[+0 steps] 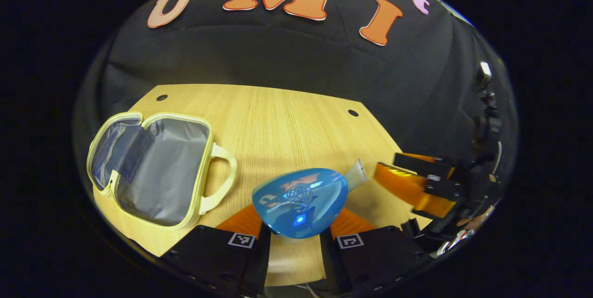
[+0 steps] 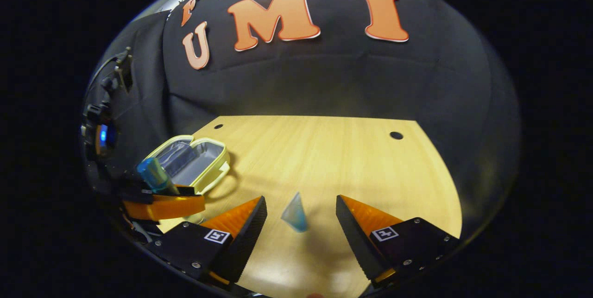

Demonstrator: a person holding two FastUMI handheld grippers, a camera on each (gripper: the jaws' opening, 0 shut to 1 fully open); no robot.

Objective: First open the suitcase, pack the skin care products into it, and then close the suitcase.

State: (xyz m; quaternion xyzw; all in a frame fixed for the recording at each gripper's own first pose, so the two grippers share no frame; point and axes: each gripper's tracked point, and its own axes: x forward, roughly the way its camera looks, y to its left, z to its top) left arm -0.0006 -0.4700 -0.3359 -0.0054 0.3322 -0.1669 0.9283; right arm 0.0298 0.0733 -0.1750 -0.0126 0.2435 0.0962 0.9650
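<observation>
A pale yellow suitcase (image 1: pixel 153 168) lies open on the wooden table (image 1: pixel 278 117) at the left, its grey lining bare. My left gripper (image 1: pixel 296 237) is shut on a glossy blue skin care bottle (image 1: pixel 301 200), held above the table just right of the case. In the right gripper view this bottle (image 2: pixel 155 175) stands up out of the left gripper (image 2: pixel 162 205), next to the suitcase (image 2: pixel 194 161). My right gripper (image 2: pixel 301 210) is open, with a small, blurred, pale blue tube (image 2: pixel 294 214) on the table between its fingers, apart from both. In the left gripper view its flat end (image 1: pixel 356 173) shows near the right gripper (image 1: pixel 407 182).
Two small dark holes (image 1: pixel 353 113) mark the table near its far edge, and the black cloth wall rises just behind it. Bare wood (image 2: pixel 347 159) stretches from the case to the table's right side.
</observation>
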